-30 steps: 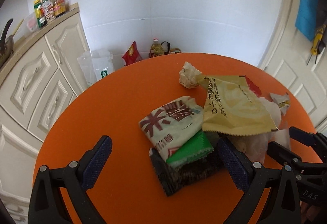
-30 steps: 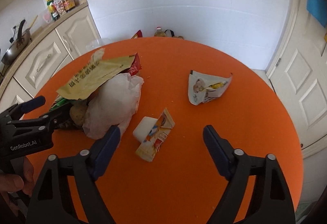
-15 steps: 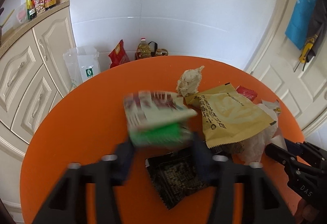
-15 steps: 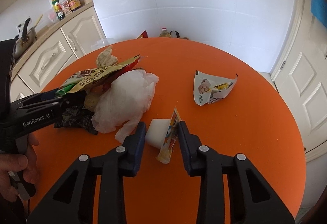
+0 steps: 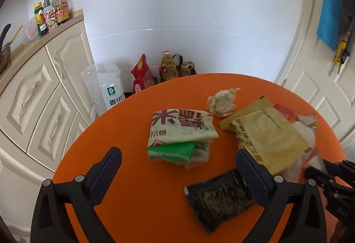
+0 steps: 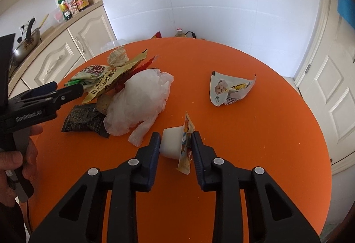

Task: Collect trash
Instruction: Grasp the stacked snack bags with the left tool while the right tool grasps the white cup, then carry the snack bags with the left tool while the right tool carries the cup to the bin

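The right gripper (image 6: 175,143) squeezes a small white plastic cup (image 6: 172,142), its peeled foil lid (image 6: 186,149) maybe bent. The left gripper (image 5: 177,158) is opening wide, empty.

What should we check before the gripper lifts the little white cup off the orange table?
1. Right hand-held gripper shut on the white cup: ok.
2. Peeled lid caught between the pads too: ok.
3. Cup empty, so nothing spills: cannot tell.
4. Left hand-held gripper open and holding nothing: ok, its jaws are opening.
5. All trash gathered in the pile: not ok, the torn white wrapper lies apart on the orange table.
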Demonstrator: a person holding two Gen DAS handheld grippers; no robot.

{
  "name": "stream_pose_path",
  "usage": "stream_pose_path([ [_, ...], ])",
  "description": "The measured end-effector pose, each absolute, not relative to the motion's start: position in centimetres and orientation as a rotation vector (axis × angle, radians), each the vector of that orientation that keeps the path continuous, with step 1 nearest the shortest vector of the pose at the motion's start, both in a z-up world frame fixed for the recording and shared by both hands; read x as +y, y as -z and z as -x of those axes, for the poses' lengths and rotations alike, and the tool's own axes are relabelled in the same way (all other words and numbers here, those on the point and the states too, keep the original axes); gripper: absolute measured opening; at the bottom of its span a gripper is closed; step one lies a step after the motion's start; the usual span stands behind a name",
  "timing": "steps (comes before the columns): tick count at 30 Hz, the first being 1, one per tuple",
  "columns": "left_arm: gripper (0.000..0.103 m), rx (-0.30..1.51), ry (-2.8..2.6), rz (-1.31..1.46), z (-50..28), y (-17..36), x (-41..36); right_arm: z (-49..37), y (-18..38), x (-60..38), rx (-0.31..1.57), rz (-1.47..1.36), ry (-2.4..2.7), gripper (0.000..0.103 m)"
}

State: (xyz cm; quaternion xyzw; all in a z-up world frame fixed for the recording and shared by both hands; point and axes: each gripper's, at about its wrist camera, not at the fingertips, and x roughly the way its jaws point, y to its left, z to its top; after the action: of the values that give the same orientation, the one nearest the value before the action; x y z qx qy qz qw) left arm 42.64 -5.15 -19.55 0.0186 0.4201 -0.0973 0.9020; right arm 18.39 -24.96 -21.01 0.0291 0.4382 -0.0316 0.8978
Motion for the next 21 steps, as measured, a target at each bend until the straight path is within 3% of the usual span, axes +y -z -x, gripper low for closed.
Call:
stream_pose_path([
  [2,0.101,0.897,0.184,-0.061,-45.7,20.6,-6.6,-18.5,21.0,-25.0,0.909,-0.06,0.064,0.029],
  [5,0.091,0.939,0.185,-0.01,-48.5,21.3,-7.2,-18.6,20.9,-25.0,0.91,-0.056,0.062,0.029],
  [8,0.064,0.923,0.184,0.007,-49.1,21.3,-7.2,-18.6,20.8,-25.1,0.91,-0.055,0.061,0.028],
  [15,0.063,0.923,0.21,0.066,-50.7,22.9,-3.9,-17.9,20.2,-25.3,0.902,-0.073,0.049,0.023],
  [21,0.063,0.902,0.18,0.085,-46.4,23.7,-1.5,-16.0,19.8,-25.3,0.903,-0.075,0.047,0.023],
])
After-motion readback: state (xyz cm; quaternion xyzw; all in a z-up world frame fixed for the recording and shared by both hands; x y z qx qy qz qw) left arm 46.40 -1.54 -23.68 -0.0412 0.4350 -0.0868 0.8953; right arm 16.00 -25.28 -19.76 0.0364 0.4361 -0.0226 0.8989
